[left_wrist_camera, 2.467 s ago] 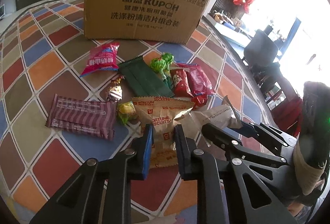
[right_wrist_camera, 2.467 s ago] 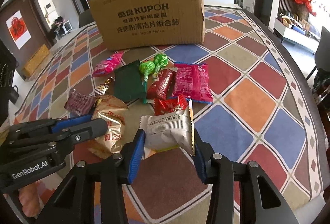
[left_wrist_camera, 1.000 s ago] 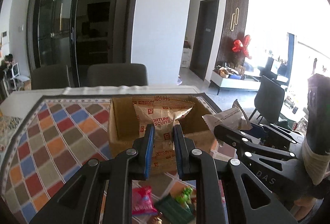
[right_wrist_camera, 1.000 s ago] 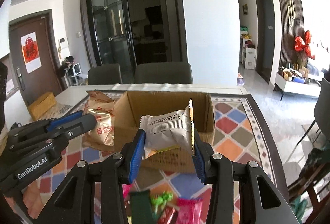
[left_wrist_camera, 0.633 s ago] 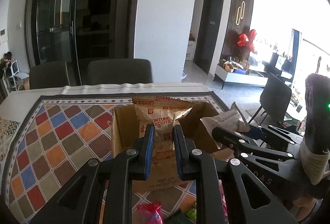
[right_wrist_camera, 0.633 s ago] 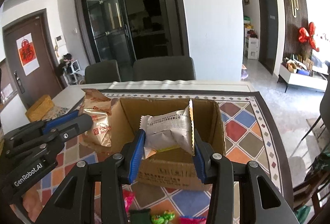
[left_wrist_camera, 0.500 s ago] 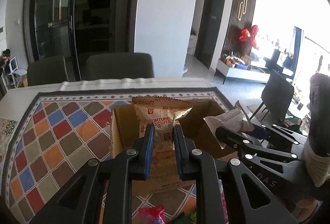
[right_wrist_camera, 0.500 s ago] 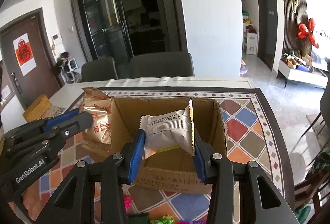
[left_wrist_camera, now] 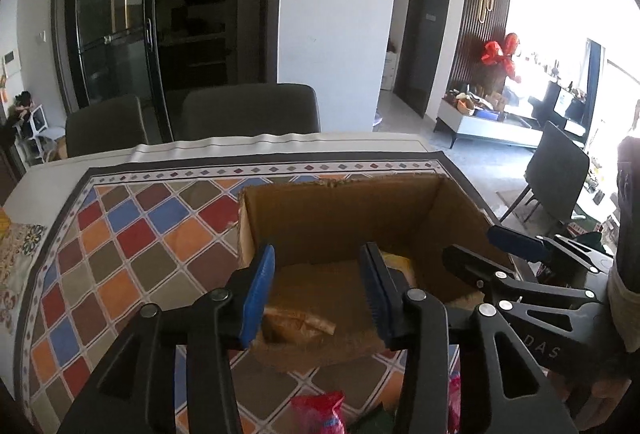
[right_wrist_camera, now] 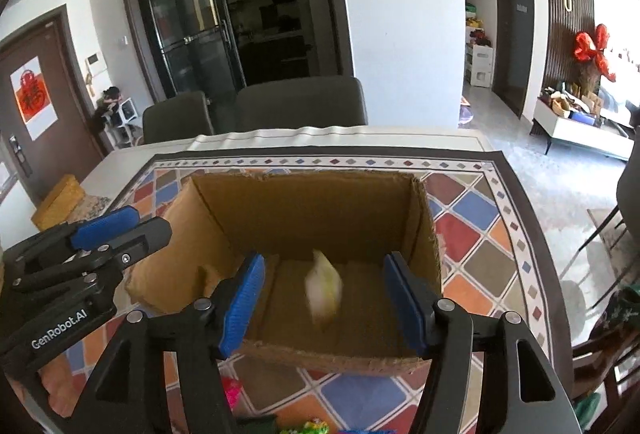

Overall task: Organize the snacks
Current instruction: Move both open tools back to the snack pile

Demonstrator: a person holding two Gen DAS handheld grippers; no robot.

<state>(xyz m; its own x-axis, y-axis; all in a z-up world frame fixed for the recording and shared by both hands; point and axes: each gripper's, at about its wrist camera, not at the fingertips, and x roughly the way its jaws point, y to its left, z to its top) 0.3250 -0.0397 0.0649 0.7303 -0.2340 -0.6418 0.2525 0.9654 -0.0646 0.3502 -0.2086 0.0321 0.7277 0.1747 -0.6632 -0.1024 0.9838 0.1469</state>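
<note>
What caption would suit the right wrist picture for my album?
Right gripper opening above the cardboard box, a blurred pale snack packet dropping inside.

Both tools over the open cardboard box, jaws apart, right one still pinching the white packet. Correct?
Not quite. The right tool holds nothing: its jaws are opening and the white packet, blurred, is loose between them inside the cardboard box, touching neither pad, as the right wrist view shows. The rest stands; the left tool is empty too.
</note>
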